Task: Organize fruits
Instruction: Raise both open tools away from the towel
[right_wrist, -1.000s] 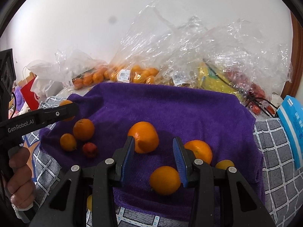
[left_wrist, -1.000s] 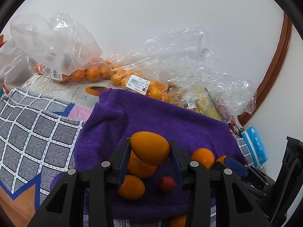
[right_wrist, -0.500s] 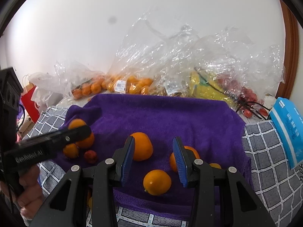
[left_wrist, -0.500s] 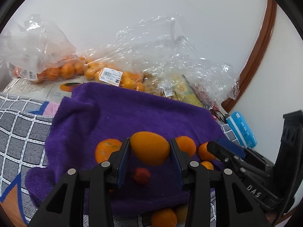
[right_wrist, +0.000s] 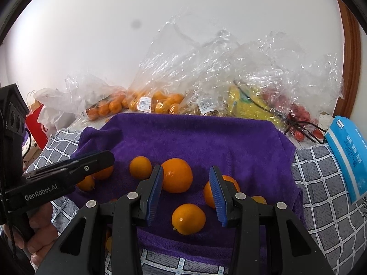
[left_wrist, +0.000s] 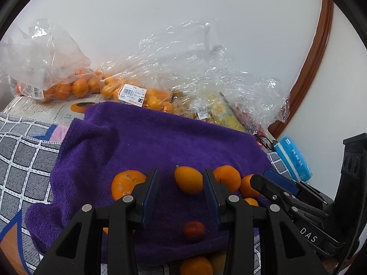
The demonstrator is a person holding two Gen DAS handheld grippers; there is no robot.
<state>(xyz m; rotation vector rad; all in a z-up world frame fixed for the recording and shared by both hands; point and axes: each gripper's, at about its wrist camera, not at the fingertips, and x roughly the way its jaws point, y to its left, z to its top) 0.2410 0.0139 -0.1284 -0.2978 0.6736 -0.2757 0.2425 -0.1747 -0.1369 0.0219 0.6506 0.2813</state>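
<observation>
- The left gripper [left_wrist: 180, 173] has its jaws partly apart. An oval orange fruit [left_wrist: 188, 180] lies on the purple towel [left_wrist: 160, 142] just past the tips. Bare towel shows between the fruit and one finger, so it is not clamped. Whether the other finger touches it I cannot tell.
- One finger of that gripper covers the edge of a round orange [left_wrist: 126, 183]. The other finger hides part of another orange [left_wrist: 227, 177].
- A small red fruit [left_wrist: 193, 230] sits on the towel's near edge; its kind is hard to make out.
- An orange [left_wrist: 196, 267] below the towel is cut off by the frame's bottom edge.
- The right gripper [right_wrist: 185, 168] is partly open and empty. A loose orange [right_wrist: 188, 218] lies on the towel below the gap.
- Its fingers overlap a large orange [right_wrist: 176, 175] and a half-hidden one [right_wrist: 227, 183].
- Clear plastic bags [left_wrist: 206, 68] at the back blur their contents: small oranges, something yellow like bananas [right_wrist: 247, 105], and small red fruits [right_wrist: 298, 114].
- A hand [right_wrist: 39, 236], partly cut off, grips the left gripper's handle.
- A blue packet [right_wrist: 348, 155] runs out of view on the checked cloth [left_wrist: 20, 155].
</observation>
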